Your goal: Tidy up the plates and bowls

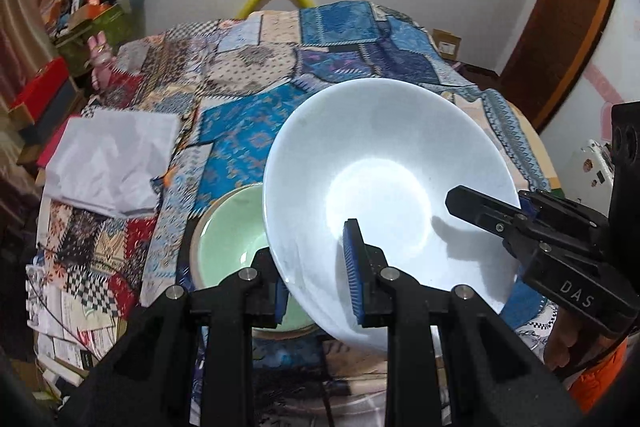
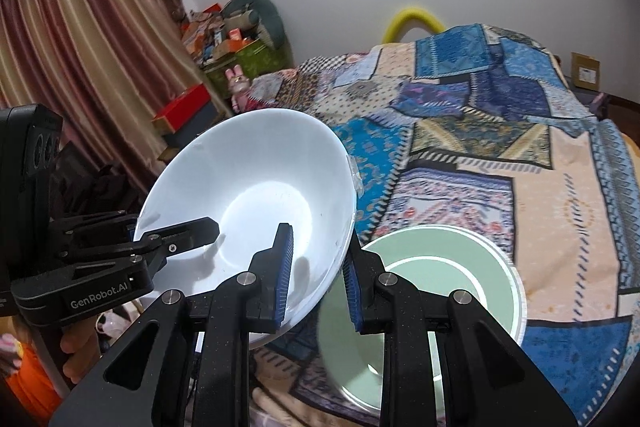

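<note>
Both grippers, left gripper [image 1: 316,267] and right gripper [image 2: 318,275], jaws clamping white bowl [image 1: 384,179] rim, hovering beside green bowl [image 1: 228,231] near bed's front edge; nesting not yet done.

Left wrist view: looks forward and downward along its own fingers, close over the white bowl [image 1: 384,195], toward the patchwork-covered table [image 1: 256,75] and far wall. Right wrist view: same downward tilt, set to the bowl's [image 2: 256,195] other side. Both views share the bowl, the green dish [image 1: 228,239] [image 2: 432,291] beneath, the table [image 2: 500,131], and each other's gripper.
</note>
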Demonstrator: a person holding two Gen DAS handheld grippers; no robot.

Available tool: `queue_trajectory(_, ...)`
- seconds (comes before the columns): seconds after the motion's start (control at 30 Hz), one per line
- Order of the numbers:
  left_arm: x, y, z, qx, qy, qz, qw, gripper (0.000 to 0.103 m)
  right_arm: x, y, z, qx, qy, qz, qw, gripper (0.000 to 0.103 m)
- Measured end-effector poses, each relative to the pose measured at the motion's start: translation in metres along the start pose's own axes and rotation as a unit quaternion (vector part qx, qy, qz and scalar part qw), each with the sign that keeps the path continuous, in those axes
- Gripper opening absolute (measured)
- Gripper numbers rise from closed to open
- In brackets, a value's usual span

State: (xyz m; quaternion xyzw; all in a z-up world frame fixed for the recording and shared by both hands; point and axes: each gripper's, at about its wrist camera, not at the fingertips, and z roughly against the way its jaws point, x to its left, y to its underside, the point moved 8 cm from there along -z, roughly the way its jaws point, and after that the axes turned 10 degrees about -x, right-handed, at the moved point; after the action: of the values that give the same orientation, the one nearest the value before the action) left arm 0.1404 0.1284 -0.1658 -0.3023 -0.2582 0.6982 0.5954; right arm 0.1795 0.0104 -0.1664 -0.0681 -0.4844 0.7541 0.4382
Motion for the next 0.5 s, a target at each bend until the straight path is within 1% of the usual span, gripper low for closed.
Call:
queue_trajectory(0.27,0.034,0.020,-0.008,0.019,-0.011,0.021,0.9995,0.024,0.020,0.014,-0.028,0.027,-0.016,0.004,0.999,0.022)
queue_trajectory(0.5,0.059,0.039,-0.024,0.044,-0.019,0.038,0.9981,0.024,0.032,0.031,-0.052,0.056,-0.024,0.003,0.998,0.022)
